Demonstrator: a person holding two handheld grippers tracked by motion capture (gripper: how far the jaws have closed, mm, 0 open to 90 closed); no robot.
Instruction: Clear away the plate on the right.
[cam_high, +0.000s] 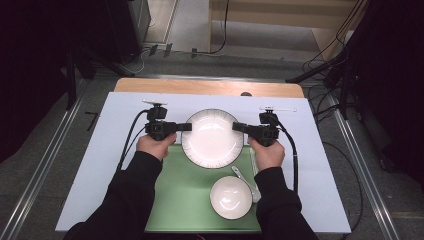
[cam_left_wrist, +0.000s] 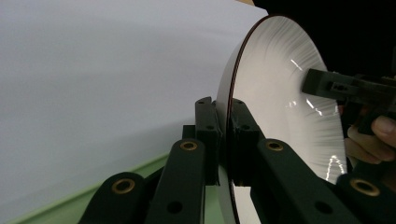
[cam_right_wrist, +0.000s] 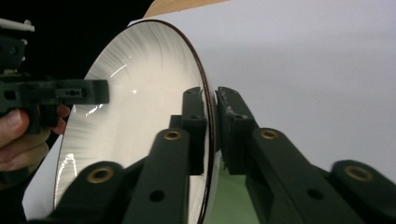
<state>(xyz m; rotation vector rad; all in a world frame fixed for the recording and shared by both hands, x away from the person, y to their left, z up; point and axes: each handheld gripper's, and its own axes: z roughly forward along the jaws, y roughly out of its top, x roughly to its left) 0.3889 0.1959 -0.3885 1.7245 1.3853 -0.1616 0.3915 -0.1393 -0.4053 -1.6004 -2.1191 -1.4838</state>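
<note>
High view, left side: the left hand-held gripper (cam_high: 186, 126) points inward at the left rim of the plate (cam_high: 212, 138), held by the left hand (cam_high: 154, 146) in a black sleeve.
Left gripper view: its two black jaws are clamped on the plate's dark-edged rim — one pad on each face of the rim, pressing.
Plate: white with a thin dark rim and fine radial streaks; it sits at the middle of the bench (cam_high: 115, 150), partly over the white sheet and partly over the far edge of the green mat (cam_high: 185, 200).
Nearer the person: a white bowl (cam_high: 230, 197) stands on the green mat, with a white spoon (cam_high: 245, 181) just beside it at its right.
High view, right side: the right hand-held gripper (cam_high: 238, 127) points inward at the plate's right rim, held by the right hand (cam_high: 267, 152).
Right gripper view: its jaws straddle the rim — the left pad looks pressed to the plate's face, with a slim gap at the other pad.
Writing: no brand, label or readable text on the plate, bowl, mat or grippers.
</note>
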